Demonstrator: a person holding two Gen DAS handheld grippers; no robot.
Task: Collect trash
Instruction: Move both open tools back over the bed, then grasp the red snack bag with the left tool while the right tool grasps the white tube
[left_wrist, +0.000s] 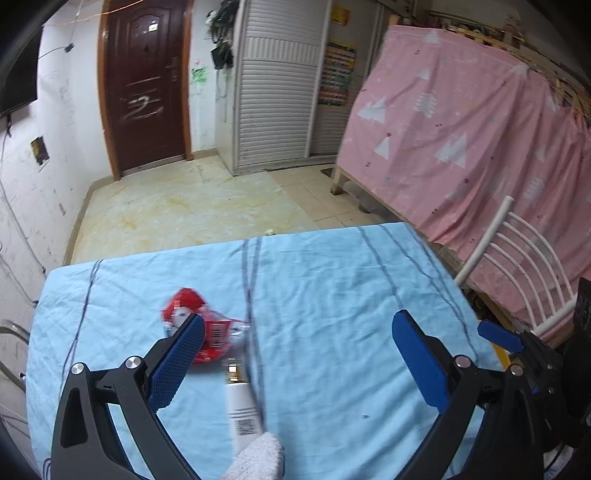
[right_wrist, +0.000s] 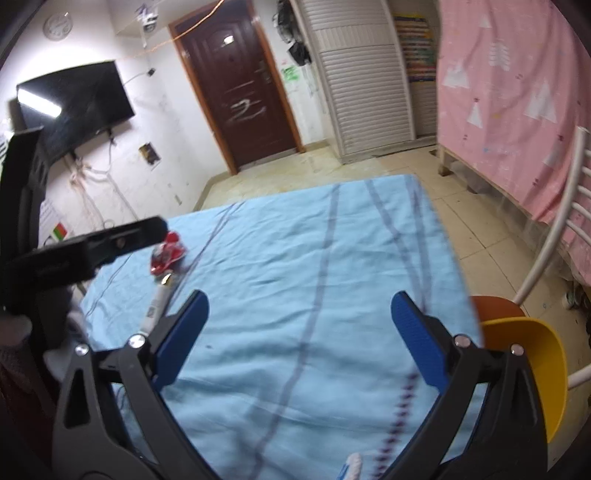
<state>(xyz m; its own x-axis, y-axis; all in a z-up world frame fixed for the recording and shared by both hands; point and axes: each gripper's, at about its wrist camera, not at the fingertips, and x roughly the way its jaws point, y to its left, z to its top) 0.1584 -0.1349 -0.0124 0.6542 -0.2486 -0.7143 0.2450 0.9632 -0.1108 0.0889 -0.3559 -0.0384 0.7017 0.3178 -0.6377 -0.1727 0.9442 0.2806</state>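
A crumpled red and clear wrapper (left_wrist: 207, 325) lies on the light blue tablecloth (left_wrist: 332, 295), partly hidden behind my left gripper's left finger (left_wrist: 181, 358). Just nearer than it lies a white tube (left_wrist: 242, 406) with a gold neck and a barcode. My left gripper (left_wrist: 298, 317) is open above the cloth, with the tube between its fingers toward the left one, nothing gripped. In the right wrist view the wrapper (right_wrist: 168, 253) and tube (right_wrist: 157, 306) lie far left. My right gripper (right_wrist: 300, 297) is open over bare cloth.
A white knitted lump (left_wrist: 258, 458) sits at the near table edge. A white slatted chair back (left_wrist: 517, 266) and yellow (right_wrist: 528, 365) and orange (right_wrist: 495, 306) chair seats stand right of the table. A pink-draped frame (left_wrist: 461, 129) fills the right side. Tiled floor lies beyond.
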